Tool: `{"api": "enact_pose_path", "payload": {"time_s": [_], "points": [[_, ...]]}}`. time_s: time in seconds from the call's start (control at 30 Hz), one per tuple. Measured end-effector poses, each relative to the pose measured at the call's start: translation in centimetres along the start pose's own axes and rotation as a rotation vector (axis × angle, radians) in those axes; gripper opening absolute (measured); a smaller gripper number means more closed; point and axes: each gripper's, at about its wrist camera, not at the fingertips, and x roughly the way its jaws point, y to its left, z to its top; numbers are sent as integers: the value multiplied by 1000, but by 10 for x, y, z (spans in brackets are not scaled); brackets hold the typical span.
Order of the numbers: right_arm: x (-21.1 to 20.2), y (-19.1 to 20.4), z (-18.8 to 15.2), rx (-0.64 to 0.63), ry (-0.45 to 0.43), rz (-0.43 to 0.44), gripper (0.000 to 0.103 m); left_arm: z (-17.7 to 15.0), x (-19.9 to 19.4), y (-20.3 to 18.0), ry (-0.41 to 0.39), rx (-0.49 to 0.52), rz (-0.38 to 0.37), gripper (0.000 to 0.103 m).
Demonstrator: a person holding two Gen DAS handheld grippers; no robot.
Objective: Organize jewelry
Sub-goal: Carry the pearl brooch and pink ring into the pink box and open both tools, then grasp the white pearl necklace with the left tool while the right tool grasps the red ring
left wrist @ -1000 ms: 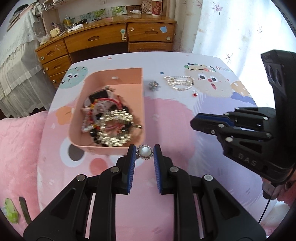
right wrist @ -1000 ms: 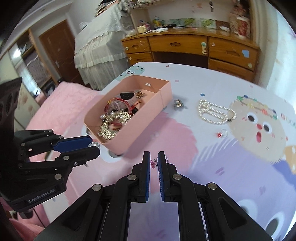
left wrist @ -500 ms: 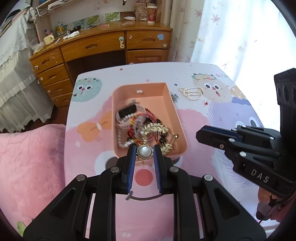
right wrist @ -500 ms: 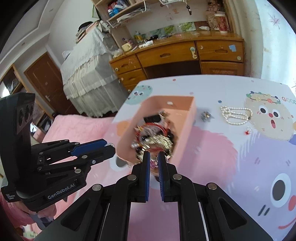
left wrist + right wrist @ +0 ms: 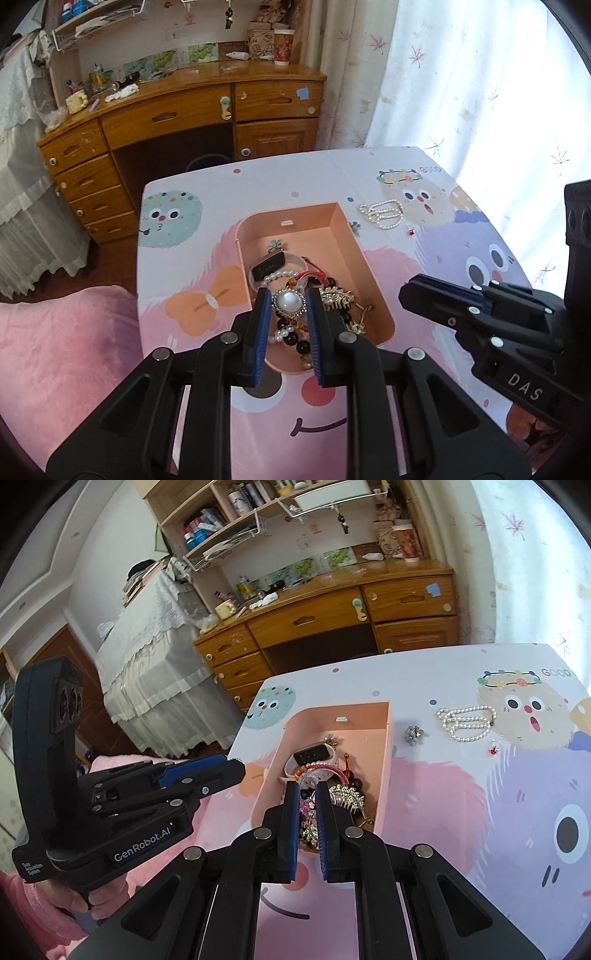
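We hold both grippers over the pink box (image 5: pixel 373 273), which sits on the cartoon-print tablecloth (image 5: pixel 207 199) with a heap of jewelry inside. Our left gripper (image 5: pixel 289 303) pinches a round pearl brooch (image 5: pixel 289 301) between its blue pads, above the heap. Our right gripper (image 5: pixel 306 794) is nearly pressed together on a small pink trinket (image 5: pixel 306 808) — its shape is too small to tell. A pearl necklace (image 5: pixel 467 723), a grey flower clip (image 5: pixel 413 734) and a red earring (image 5: pixel 494 747) lie on the cloth beside the box.
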Motion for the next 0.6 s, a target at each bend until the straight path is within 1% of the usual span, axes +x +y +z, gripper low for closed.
{"api": "enact_pose_path", "payload": {"time_s": [0.03, 0.07, 0.1, 0.17, 0.2, 0.23, 0.3, 0.4, 0.57, 0.6], "points": [[2, 0, -1, 6, 1, -32, 15, 1, 2, 1, 8, 1, -5, 17], [3, -3, -2, 14, 3, -55, 32, 1, 6, 1, 19, 5, -7, 18], [4, -5, -4, 25, 2, -66, 43, 1, 10, 1, 36, 10, -6, 20], [3, -12, -6, 32, -13, -58, 43, 1, 16, 3, 55, 13, 5, 42], [2, -14, -6, 32, -22, -63, 44, 1, 17, 4, 49, 7, 11, 46], [0, -16, -7, 32, -29, -75, 44, 1, 18, 5, 48, -1, 12, 49], [-2, -24, -7, 31, -32, -95, 44, 3, 21, 7, 60, -14, -5, 49], [-4, -37, -10, 31, -19, -111, 46, 9, 27, 6, 77, -30, -8, 50], [-7, -63, -12, 21, -8, -141, 49, 21, 37, -11, 99, -47, -18, 61], [-8, -70, -11, 11, -5, -147, 50, 25, 40, -17, 110, -49, -26, 62]]}}
